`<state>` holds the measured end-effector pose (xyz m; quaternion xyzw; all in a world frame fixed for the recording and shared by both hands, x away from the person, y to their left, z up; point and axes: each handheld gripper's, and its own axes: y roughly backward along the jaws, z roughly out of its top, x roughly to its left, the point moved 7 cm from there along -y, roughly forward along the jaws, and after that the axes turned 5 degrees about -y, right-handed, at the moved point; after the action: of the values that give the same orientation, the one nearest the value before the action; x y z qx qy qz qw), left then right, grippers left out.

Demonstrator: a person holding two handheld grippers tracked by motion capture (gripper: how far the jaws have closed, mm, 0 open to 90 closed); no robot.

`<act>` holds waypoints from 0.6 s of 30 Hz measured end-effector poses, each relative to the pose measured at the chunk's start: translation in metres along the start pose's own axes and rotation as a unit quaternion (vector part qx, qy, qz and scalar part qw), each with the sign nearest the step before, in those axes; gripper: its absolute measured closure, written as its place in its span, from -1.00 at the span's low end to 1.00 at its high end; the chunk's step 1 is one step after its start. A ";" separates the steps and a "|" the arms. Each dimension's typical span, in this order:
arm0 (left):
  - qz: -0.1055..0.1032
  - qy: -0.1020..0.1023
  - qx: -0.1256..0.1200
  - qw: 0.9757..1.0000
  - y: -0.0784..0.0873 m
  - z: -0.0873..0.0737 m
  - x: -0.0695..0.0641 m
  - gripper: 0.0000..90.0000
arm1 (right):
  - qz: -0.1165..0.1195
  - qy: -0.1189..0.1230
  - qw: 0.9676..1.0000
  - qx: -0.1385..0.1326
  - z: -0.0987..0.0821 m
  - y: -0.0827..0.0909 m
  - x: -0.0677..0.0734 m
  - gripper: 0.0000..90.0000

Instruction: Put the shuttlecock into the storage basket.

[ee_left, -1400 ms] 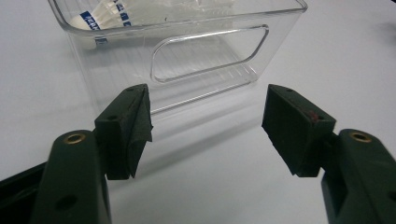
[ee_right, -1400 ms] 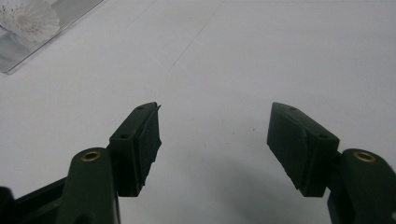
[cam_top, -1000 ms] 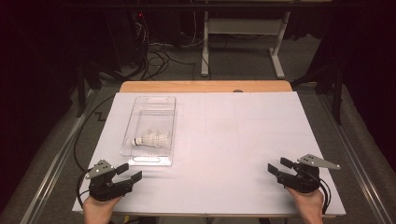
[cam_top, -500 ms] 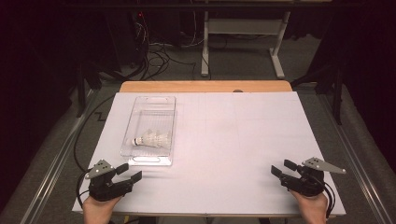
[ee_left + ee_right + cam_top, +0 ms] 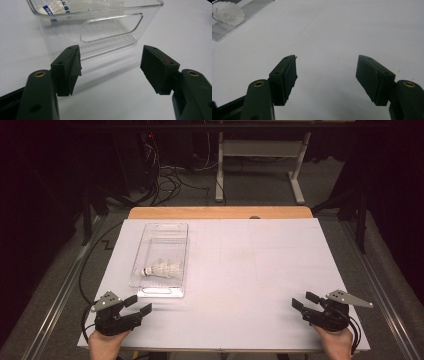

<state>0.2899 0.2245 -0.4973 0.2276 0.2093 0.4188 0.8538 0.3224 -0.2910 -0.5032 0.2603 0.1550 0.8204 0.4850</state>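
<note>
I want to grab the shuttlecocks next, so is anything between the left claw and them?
Yes. The near end wall of the clear bin stands between the open left claw and the shuttlecocks lying inside. The white table before the bin is bare; going over the rim looks open.

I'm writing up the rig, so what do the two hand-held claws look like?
Both are black. The left claw and right claw each carry a grey three-cornered plate on top and trail a black cable. Their jaws are dark green-black blocks with brass-coloured eyelets at the base. No sleeves show at the wrists.
</note>
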 end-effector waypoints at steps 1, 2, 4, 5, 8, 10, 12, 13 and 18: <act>0.000 0.000 0.000 1.000 0.000 0.000 0.000 -0.26 | 0.000 -0.003 1.000 0.001 0.000 0.000 0.000 -0.25; 0.000 0.001 -0.001 1.000 0.000 0.000 0.000 -0.26 | 0.000 -0.003 1.000 0.001 0.000 0.000 0.000 -0.25; 0.000 0.001 -0.001 1.000 0.000 0.000 0.000 -0.26 | -0.001 -0.002 1.000 0.000 0.000 0.000 -0.001 -0.26; 0.000 0.001 -0.001 1.000 0.000 0.000 0.000 -0.26 | -0.002 -0.002 1.000 0.000 0.000 0.000 -0.001 -0.26; 0.000 0.000 -0.001 1.000 0.000 0.000 0.000 -0.26 | -0.002 -0.007 1.000 0.001 -0.001 0.002 -0.002 -0.27; -0.001 0.000 -0.001 1.000 0.000 0.000 0.000 -0.26 | -0.002 -0.007 1.000 0.001 -0.001 0.002 -0.002 -0.27; -0.001 0.001 -0.001 1.000 0.001 0.000 0.000 -0.26 | -0.002 -0.006 1.000 0.000 -0.001 0.002 -0.002 -0.27; -0.001 0.001 -0.002 1.000 0.001 0.000 0.001 -0.26 | -0.003 -0.006 1.000 0.000 -0.001 0.002 -0.002 -0.27; -0.002 0.000 -0.001 1.000 0.000 0.000 0.000 -0.26 | -0.002 -0.006 1.000 0.000 -0.001 0.001 -0.002 -0.28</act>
<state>0.2897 0.2249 -0.4971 0.2260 0.2093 0.4175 0.8549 0.3212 -0.2931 -0.5040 0.2651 0.1528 0.8176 0.4878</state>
